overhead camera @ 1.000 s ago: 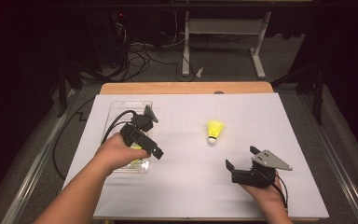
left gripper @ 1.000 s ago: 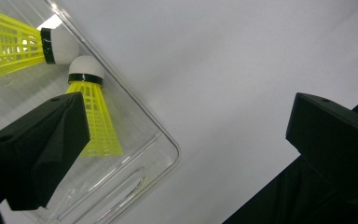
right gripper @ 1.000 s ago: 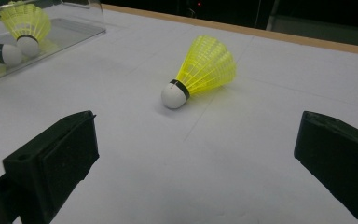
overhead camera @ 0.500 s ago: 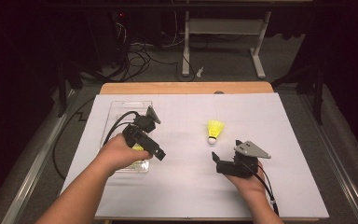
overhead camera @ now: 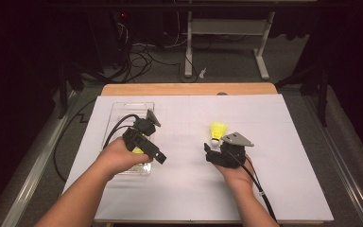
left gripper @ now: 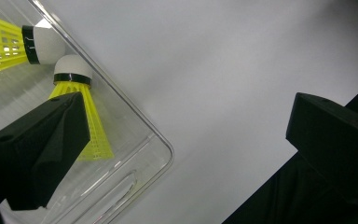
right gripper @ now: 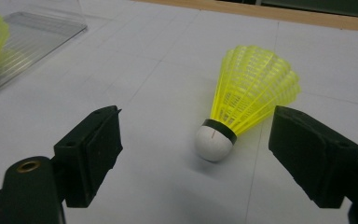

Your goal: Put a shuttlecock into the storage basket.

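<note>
A yellow shuttlecock with a white cork lies on its side on the white table sheet. In the right gripper view the shuttlecock lies just ahead of my right gripper, which is open and apart from it, cork end nearest. In the high view my right gripper sits directly below it. My left gripper is open over the near right corner of a clear plastic tray. Two more yellow shuttlecocks lie in the tray, one partly behind the left gripper jaw.
The white sheet covers a wooden table whose far edge shows at the back. Cables trail from both grippers. Beyond the table are dark floor, loose cables and a desk frame.
My right gripper has moved left and forward across the sheet, up to the loose shuttlecock. The left gripper has stayed over the tray corner.
</note>
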`<state>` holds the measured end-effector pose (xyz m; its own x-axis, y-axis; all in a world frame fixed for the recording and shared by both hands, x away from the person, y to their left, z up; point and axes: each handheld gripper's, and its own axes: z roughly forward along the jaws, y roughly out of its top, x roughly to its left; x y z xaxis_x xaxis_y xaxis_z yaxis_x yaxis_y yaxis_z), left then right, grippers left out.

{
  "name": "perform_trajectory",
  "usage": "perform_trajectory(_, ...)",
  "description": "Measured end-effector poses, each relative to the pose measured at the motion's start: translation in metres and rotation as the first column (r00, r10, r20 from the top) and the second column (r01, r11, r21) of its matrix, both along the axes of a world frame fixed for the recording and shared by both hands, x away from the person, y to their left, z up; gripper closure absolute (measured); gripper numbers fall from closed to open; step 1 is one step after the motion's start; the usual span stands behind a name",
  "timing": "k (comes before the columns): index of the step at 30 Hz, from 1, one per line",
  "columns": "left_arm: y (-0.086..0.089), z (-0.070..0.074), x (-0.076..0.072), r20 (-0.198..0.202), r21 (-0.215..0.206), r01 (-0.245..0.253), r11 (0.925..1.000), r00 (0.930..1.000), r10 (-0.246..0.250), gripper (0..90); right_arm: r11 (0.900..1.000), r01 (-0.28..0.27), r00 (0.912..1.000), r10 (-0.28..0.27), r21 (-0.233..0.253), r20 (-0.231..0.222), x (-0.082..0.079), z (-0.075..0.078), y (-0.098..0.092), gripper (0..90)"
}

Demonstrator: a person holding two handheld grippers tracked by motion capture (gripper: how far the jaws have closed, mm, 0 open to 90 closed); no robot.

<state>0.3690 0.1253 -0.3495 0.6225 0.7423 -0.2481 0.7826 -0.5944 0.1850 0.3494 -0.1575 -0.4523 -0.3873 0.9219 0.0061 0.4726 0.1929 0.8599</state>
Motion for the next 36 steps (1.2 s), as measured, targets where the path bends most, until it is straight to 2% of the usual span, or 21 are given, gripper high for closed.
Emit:
perform_trajectory(12, 0.004, 0.0, -0.004, 0.007, -0.02, 0.008, 0.9998, 0.9999, -0.008, 0.9, 0.997, 0.062, 0.9941, -0.065, -0.039, -0.087, 0.019, -0.014, 0.0, 30.9)
perform_trajectory(16, 0.004, -0.001, -0.005, 0.012, -0.019, 0.012, 0.9997, 0.9999, -0.012, 0.9, 0.996, 0.081, 0.9899, -0.083, -0.025, -0.114, 0.022, -0.016, 0.0, 35.0)
perform_trajectory(20, 0.004, 0.0, -0.005, 0.013, -0.02, 0.01, 0.9997, 0.9999, -0.009, 0.9, 0.995, 0.088, 0.9864, -0.093, -0.037, -0.136, 0.025, -0.019, 0.002, 38.5)
perform_trajectory(28, 0.006, 0.001, -0.006, 0.021, -0.022, 0.006, 0.9997, 0.9998, -0.005, 1.2, 0.994, 0.109, 0.9829, -0.111, -0.021, -0.147, 0.029, -0.021, 0.003, 42.4)
perform_trajectory(36, 0.004, 0.0, -0.006, 0.018, -0.016, 0.013, 0.9998, 0.9998, -0.013, 1.2, 0.991, 0.128, 0.9769, -0.132, -0.032, -0.168, 0.033, -0.022, 0.005, 47.1)
